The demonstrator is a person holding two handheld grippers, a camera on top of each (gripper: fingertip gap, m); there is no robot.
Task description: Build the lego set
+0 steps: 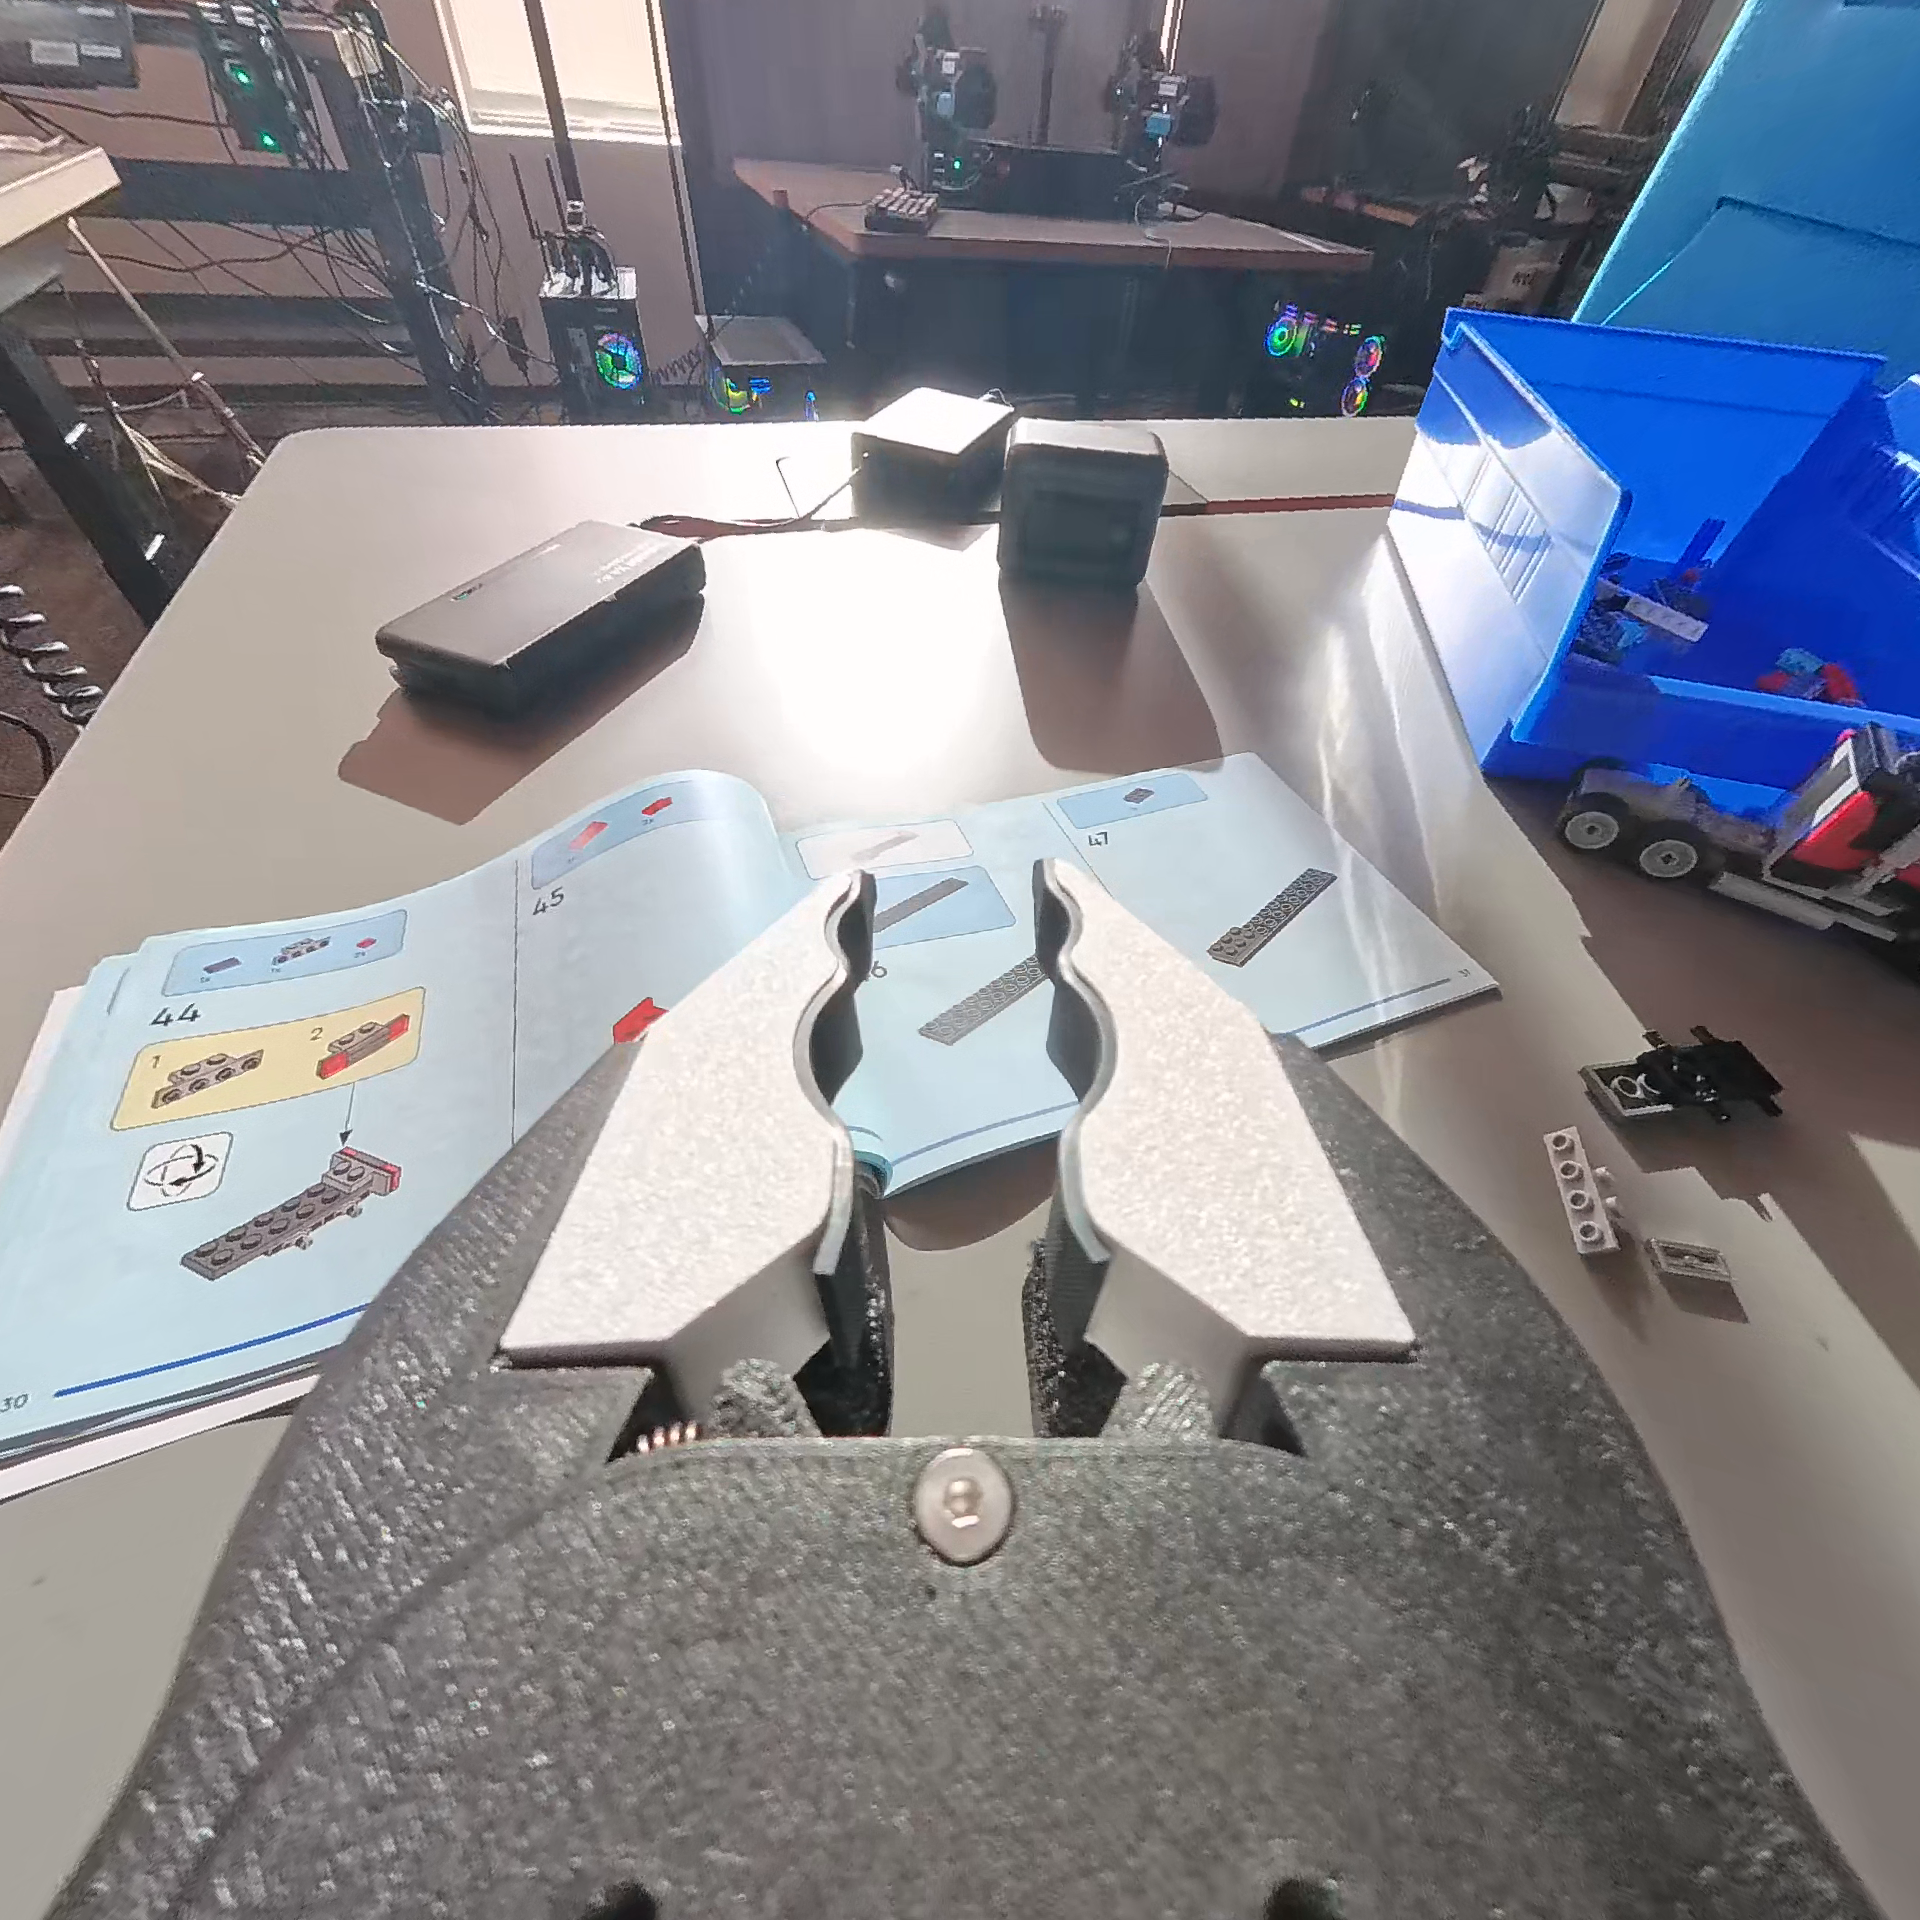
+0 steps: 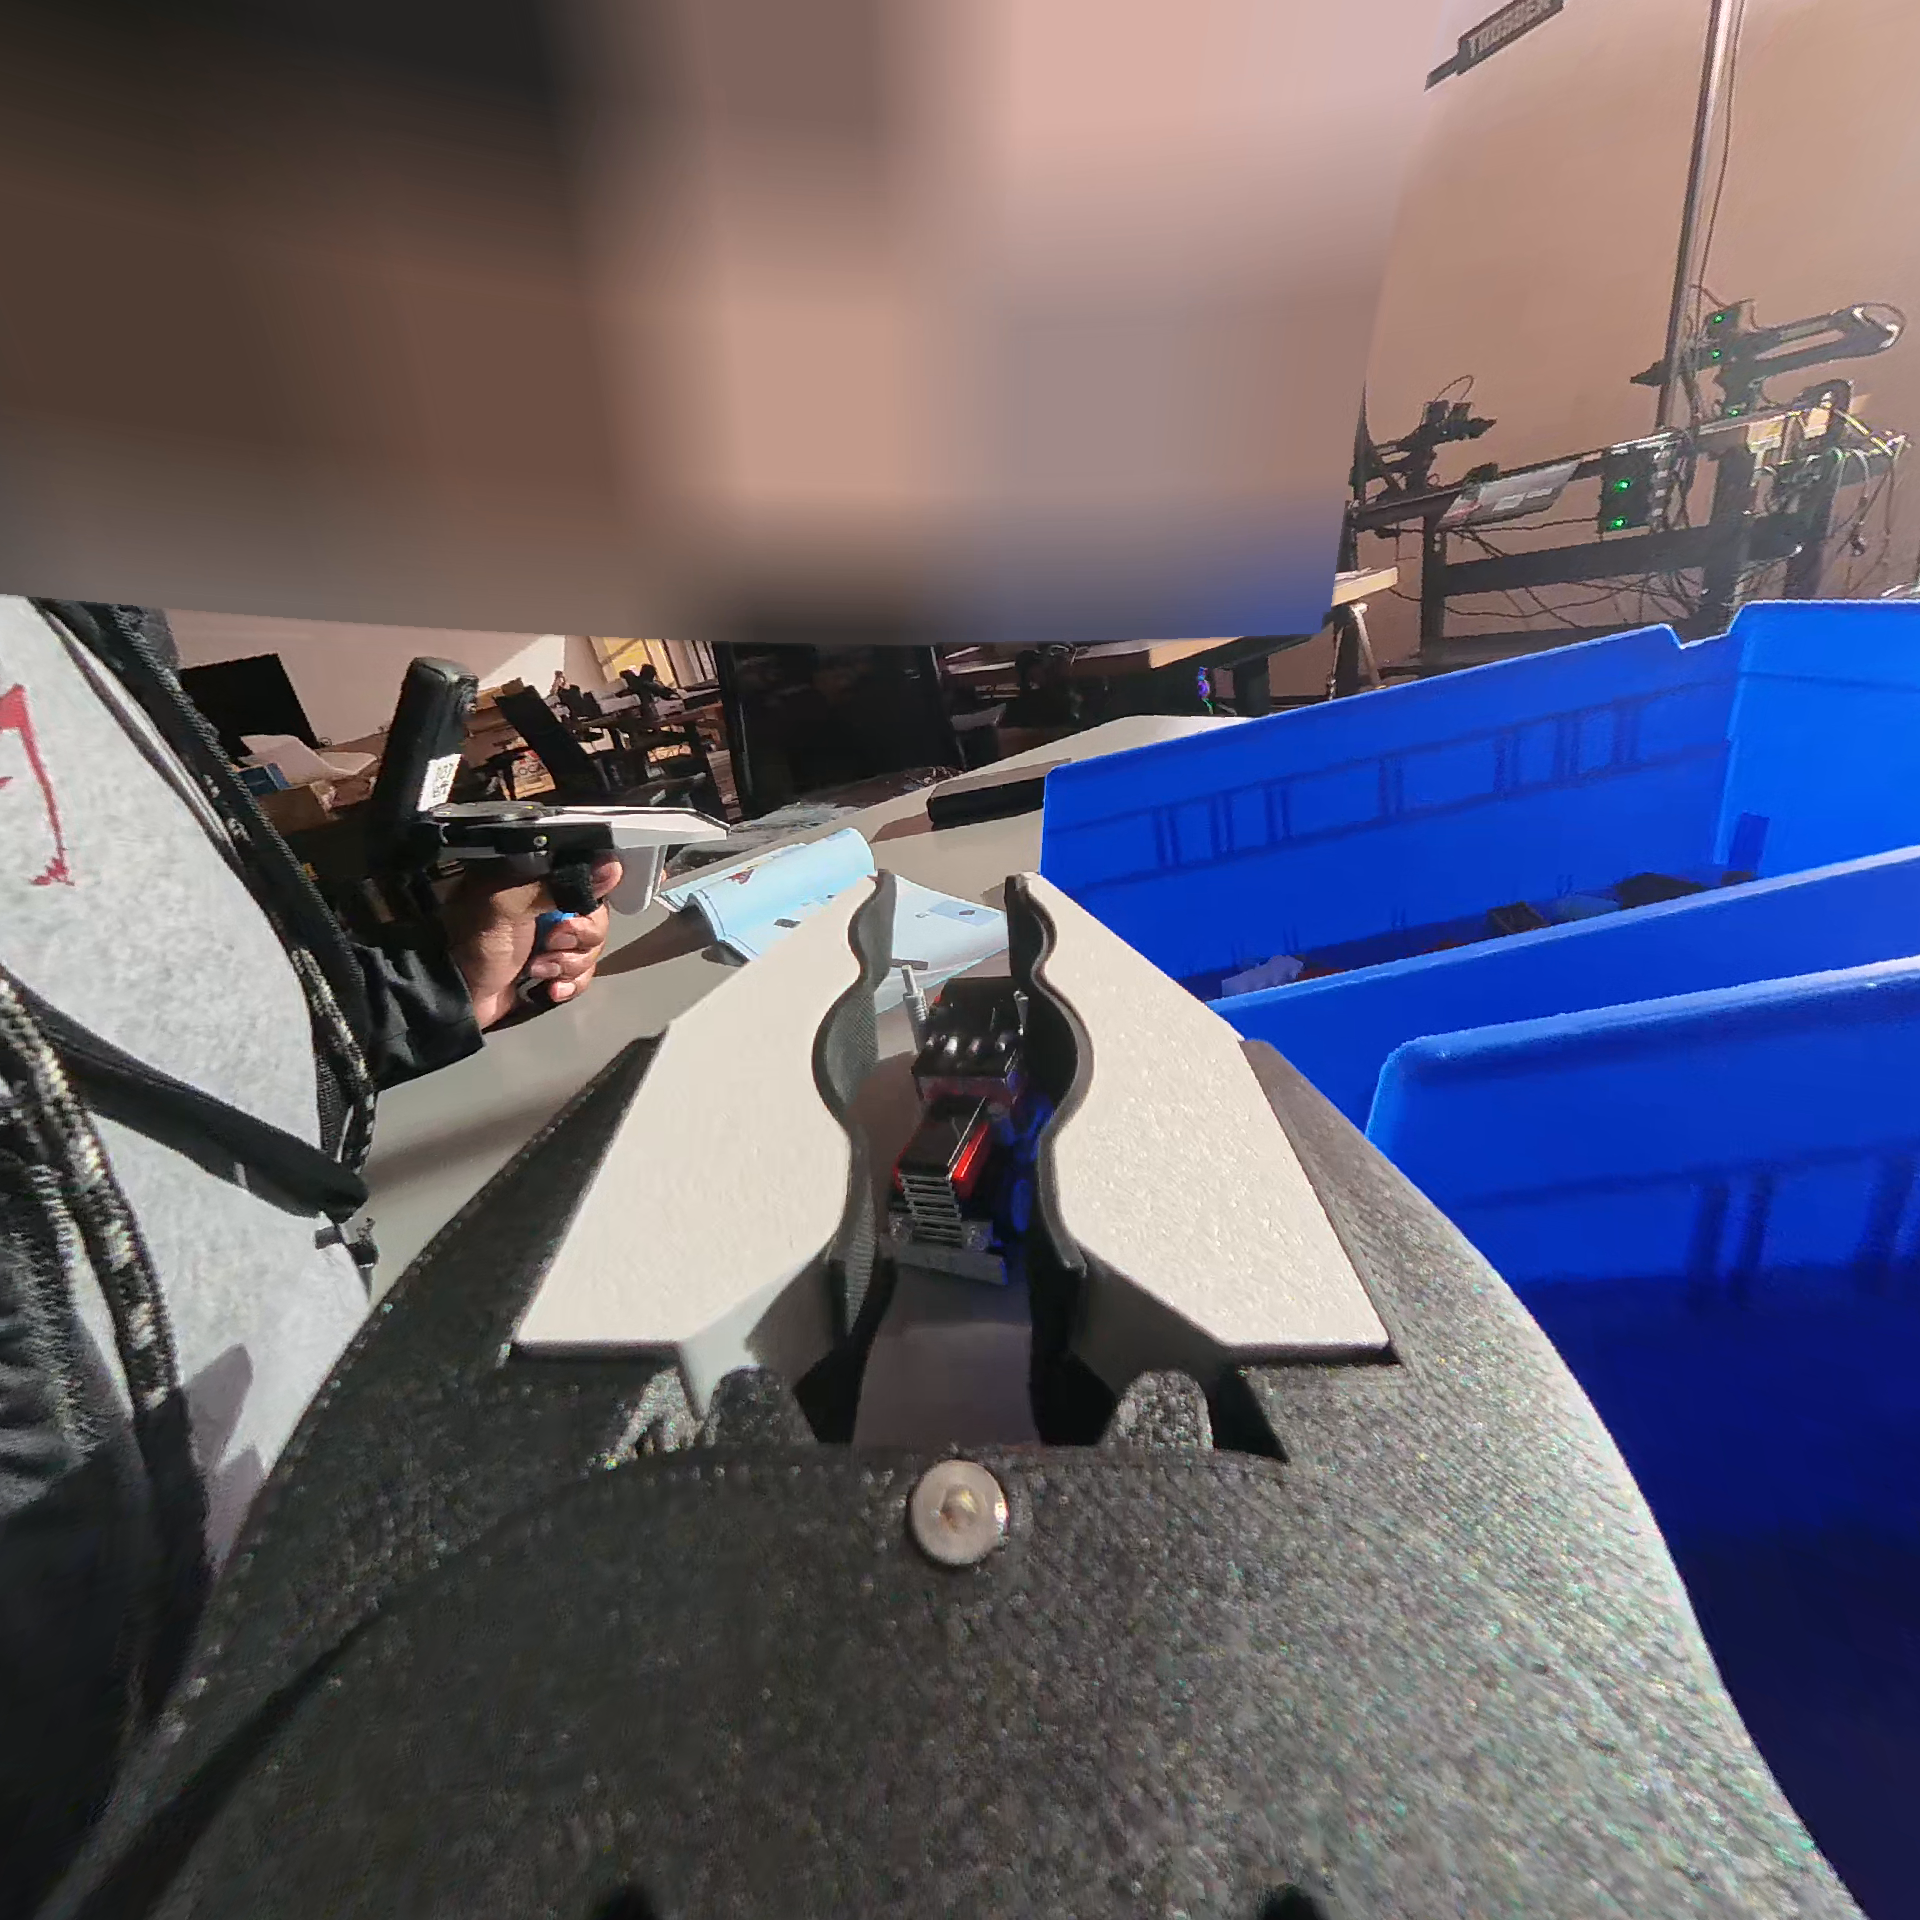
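Your left tongs [image 1: 951, 883] stand parted and empty above the open instruction booklet [image 1: 312, 1091] on the table [image 1: 883, 675]. To the right, a small black assembly [image 1: 1678, 1081] and two grey pieces [image 1: 1579, 1190] lie near the partly built truck [image 1: 1766, 842] beside the blue bin [image 1: 1558, 540].

Below my left claw [image 1: 951, 883], the open instruction booklet [image 1: 312, 1091] on the desk carries large printed step numbers, small part counts and page numbers at the corners. Above it, left of centre, a flat black device [image 1: 540, 613] has small pale lettering on its top. In the right wrist view, a white sticker [image 2: 445, 774] with print sits on my left claw's handle at mid-left, and a dark lettered sign [image 2: 1496, 42] hangs at the upper right.
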